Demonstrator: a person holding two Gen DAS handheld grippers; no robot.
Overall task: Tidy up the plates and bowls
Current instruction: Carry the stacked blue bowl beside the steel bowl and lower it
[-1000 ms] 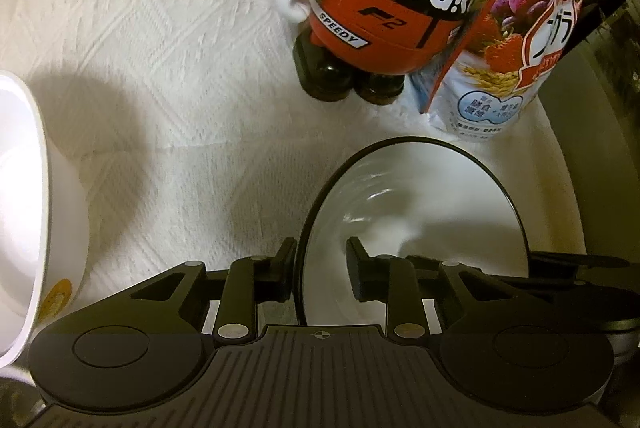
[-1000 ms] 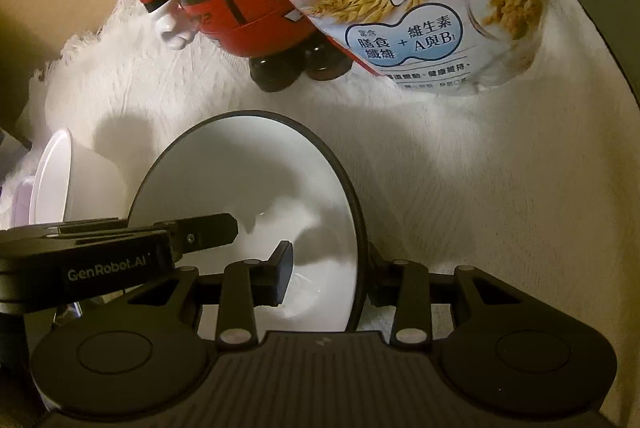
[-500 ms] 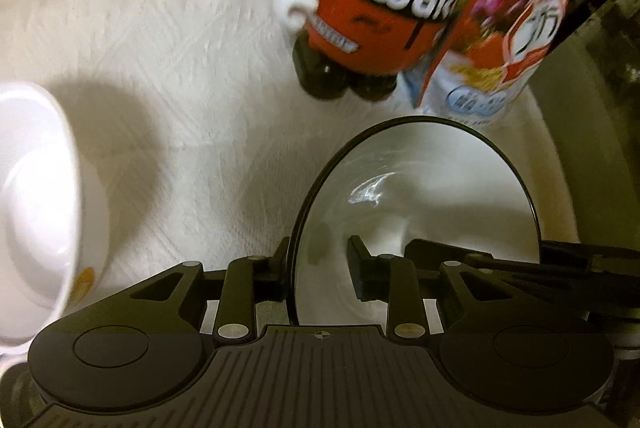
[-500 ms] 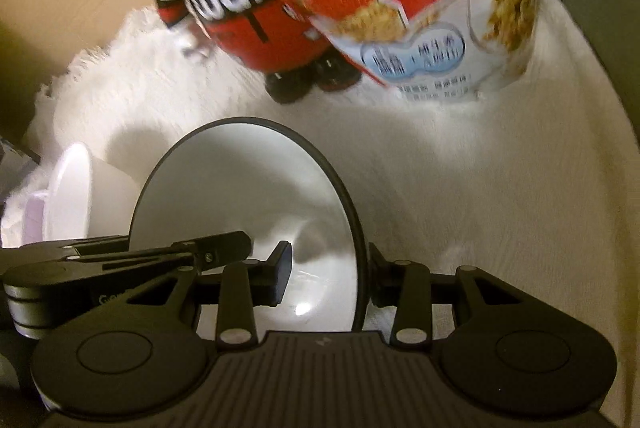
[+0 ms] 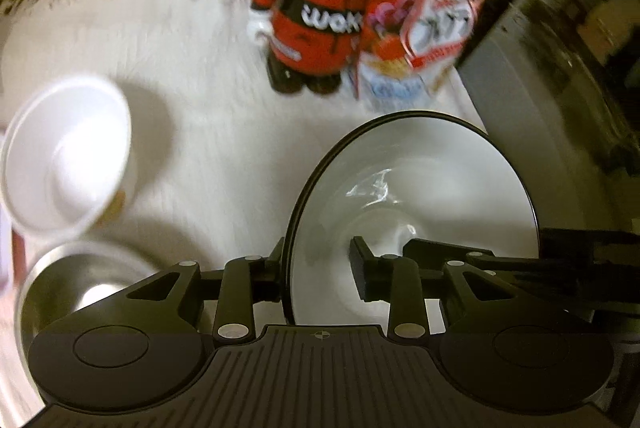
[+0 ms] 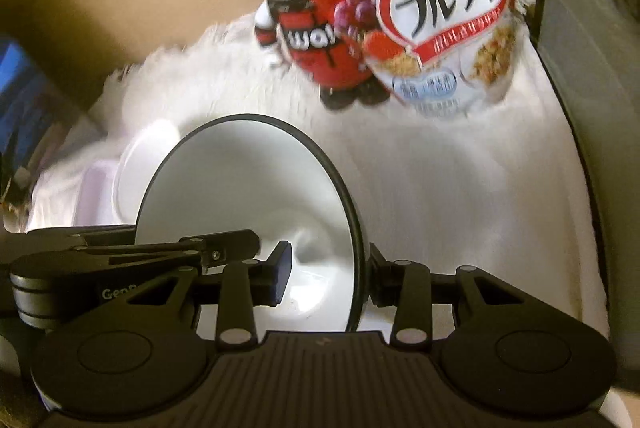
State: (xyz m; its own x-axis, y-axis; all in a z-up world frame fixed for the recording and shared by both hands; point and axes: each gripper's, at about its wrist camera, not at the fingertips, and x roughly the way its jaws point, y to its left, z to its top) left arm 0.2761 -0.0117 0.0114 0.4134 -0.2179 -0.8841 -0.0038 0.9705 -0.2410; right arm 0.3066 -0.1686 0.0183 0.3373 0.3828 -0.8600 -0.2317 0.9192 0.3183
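Observation:
A white bowl with a black rim (image 5: 420,187) is held by both grippers above the white cloth. My left gripper (image 5: 318,262) is shut on its left rim, one finger inside and one outside. My right gripper (image 6: 326,276) is shut on its right rim (image 6: 352,228) in the same way. Each gripper shows in the other's view inside the bowl. A plain white bowl (image 5: 64,155) stands at the left, and also shows behind the held bowl in the right wrist view (image 6: 136,163). A steel bowl (image 5: 80,280) sits below it.
A red and black toy figure (image 5: 316,23) and a red cereal bag (image 6: 432,19) stand at the back of the fringed white cloth (image 5: 192,59). A pale lilac container (image 6: 94,187) lies at the left. A dark grey appliance edge (image 6: 580,67) borders the right.
Both grippers have lifted the black-rimmed bowl and pulled back; the figure and cereal bag now look farther off. The white bowl has come fully into view and the steel bowl has appeared.

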